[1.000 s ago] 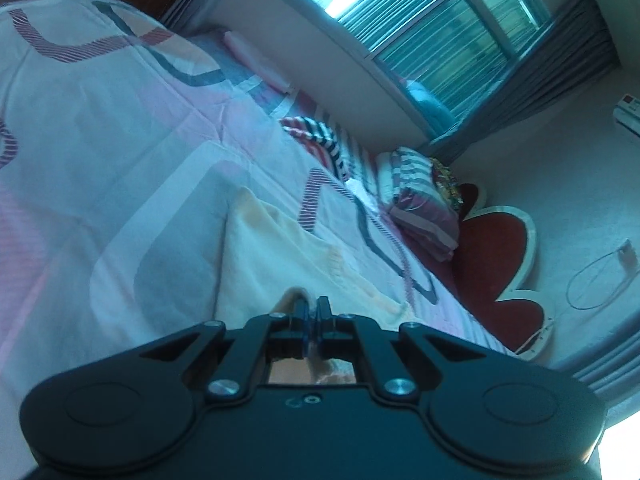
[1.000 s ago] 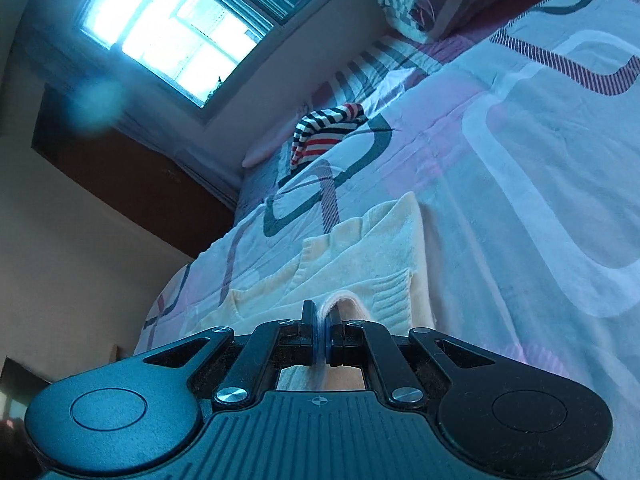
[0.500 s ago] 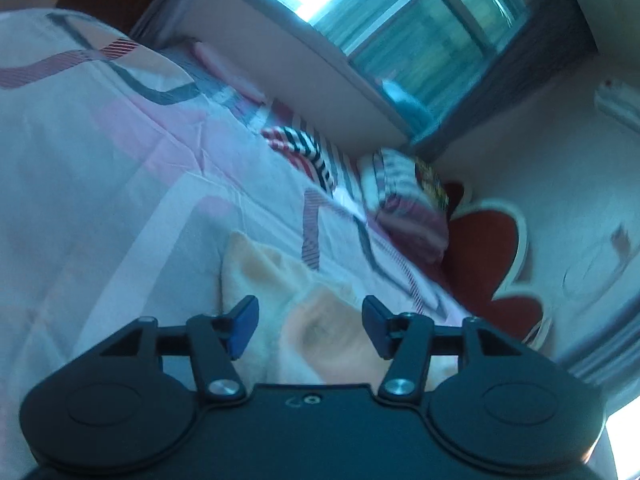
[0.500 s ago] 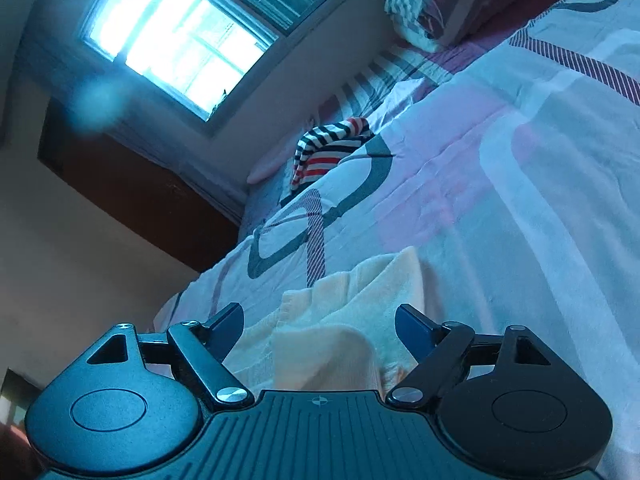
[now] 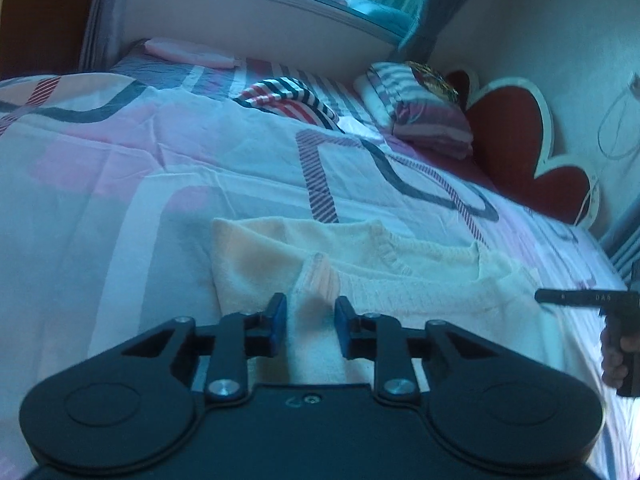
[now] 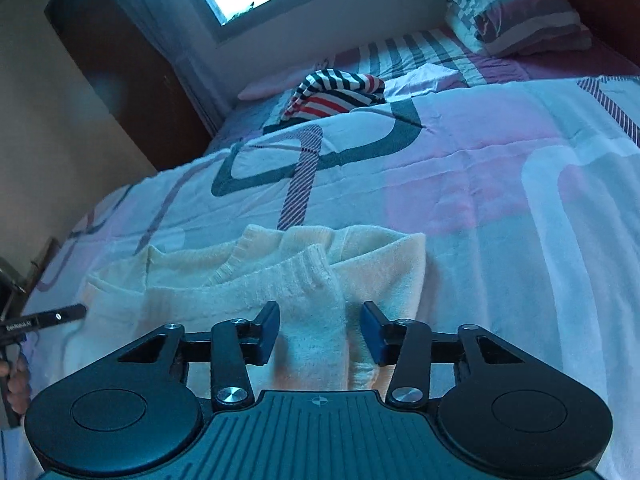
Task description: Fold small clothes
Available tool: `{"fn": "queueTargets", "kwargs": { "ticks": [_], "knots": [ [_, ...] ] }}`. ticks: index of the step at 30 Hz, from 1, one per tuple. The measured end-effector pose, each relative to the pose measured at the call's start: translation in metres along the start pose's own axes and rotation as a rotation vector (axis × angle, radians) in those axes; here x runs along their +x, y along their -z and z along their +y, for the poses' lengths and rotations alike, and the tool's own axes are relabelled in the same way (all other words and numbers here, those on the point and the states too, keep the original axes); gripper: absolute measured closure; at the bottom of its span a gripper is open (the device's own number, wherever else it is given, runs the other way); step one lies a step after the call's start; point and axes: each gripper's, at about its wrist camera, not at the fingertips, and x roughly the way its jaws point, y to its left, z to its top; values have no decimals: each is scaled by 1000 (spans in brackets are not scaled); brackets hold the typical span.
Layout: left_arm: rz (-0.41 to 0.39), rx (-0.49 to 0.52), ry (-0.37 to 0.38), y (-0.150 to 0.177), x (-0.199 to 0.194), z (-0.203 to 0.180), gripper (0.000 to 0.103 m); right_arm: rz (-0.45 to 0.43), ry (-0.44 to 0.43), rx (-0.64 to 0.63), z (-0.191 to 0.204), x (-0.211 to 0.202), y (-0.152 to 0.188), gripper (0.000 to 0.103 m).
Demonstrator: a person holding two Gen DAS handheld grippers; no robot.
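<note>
- While the cream sweater [image 5: 400,280] lay flat on the bed [image 5: 120,184], both sleeves were folded in across its body.
- The left gripper [image 5: 310,322] had just been closing; its jaws stood narrowly apart, a folded sleeve [image 5: 316,280] lying between them, not pinched.
- The right gripper [image 6: 320,330] had also been closing, jaws wider, astride the other sleeve [image 6: 316,300] without pressing it.
- Beyond the sweater, a striped garment [image 6: 336,94] lay near the pillows [image 6: 520,20].
</note>
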Motion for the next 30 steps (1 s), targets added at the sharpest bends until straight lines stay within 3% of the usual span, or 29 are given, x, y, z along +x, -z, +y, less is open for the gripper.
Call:
{"fn": "queueTargets", "kwargs": {
  "ticks": [2,3,4,10,13,21,24,25,26,27,28,30],
  "knots": [
    [4,33,-12,1,3,-3,85,11,6,-34,3,3,2,73],
    [-1,40,-8,1,4,-4,98,12,10,-47,5,4,4,86],
    [-8,46,-7,1,4,-5,101,10,11,-58,5,4,5,100],
    [-178,67,12,-5,-20,-16,101,-165,-8,-79,10,-23,2,101],
    [-222,61,0,-16,-19,-17,101,-217,15,-70,8,-27,-5,101],
    [-66,81,-106,-25,39,-16,101,-109,66,-7,-17,12,-2,101],
    [-79,60,-124,-21,37,-12,89,-105,70,17,-21,10,-3,101],
    [-101,55,-161,-20,30,-14,72,-111,108,8,-17,5,-4,96],
    [-141,71,-221,-18,19,-20,54,-136,152,-24,-9,-2,-4,88],
    [-189,100,-257,-16,9,-29,49,-168,152,-56,-1,-8,-3,69],
    [-223,123,-240,-14,1,-40,48,-182,105,-82,9,-11,-2,63],
    [-179,166,-138,-15,8,-69,45,-135,48,-131,34,2,-2,63]
  ]
}}
